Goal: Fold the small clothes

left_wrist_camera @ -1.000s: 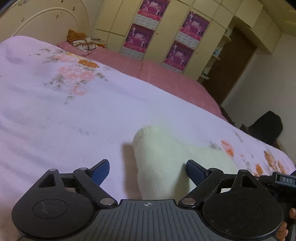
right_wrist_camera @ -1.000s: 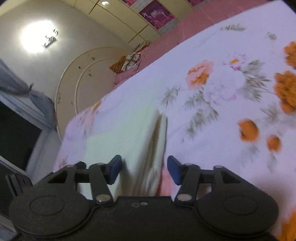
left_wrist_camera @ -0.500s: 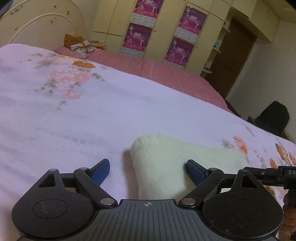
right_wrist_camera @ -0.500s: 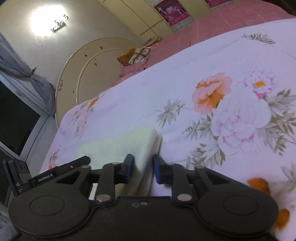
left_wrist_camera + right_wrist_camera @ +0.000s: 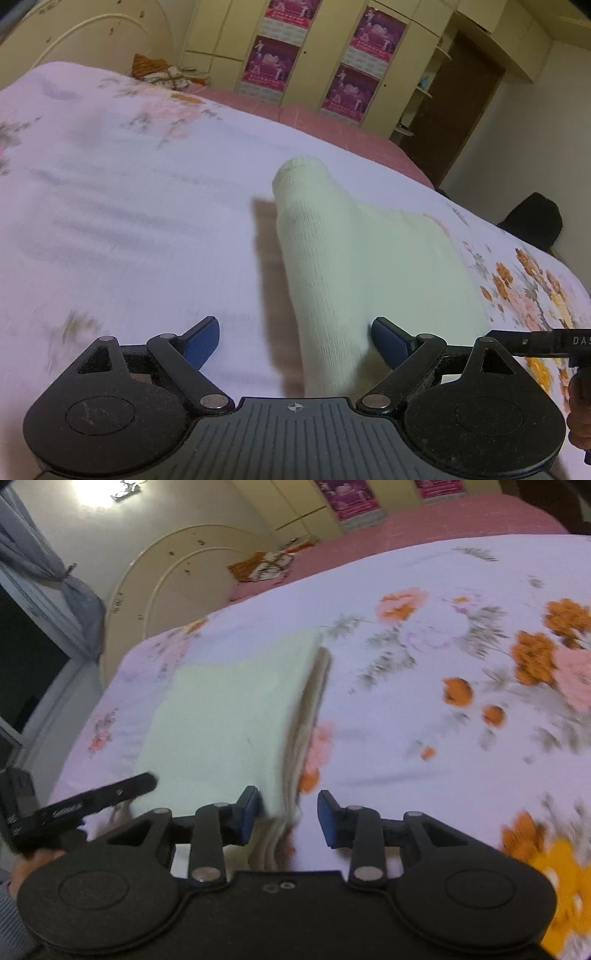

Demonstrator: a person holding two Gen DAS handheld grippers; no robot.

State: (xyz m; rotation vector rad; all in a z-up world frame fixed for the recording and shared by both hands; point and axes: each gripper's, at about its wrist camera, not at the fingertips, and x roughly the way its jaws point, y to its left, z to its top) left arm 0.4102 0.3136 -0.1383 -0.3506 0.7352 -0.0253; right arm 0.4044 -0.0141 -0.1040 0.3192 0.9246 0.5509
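Observation:
A pale cream knitted garment lies on the floral bedsheet, one narrow sleeve-like part reaching away from me. My left gripper stands open and wide over its near end, and the cloth lies between the fingers close to the right fingertip. In the right wrist view the same garment shows a layered folded edge. That edge runs between the fingers of my right gripper, whose jaws are opening. The left pad is against the cloth; the right pad stands clear of it.
The floral sheet covers a bed with pink bedding beyond it and a cream headboard. Wardrobes with posters, a dark door and a black object stand past the bed. A window with a curtain is at the left.
The right jaws narrowed around the garment's edge, then widened a little. Both views shifted over the bed, and the garment now looks larger and more stretched out. The left jaws stayed wide.

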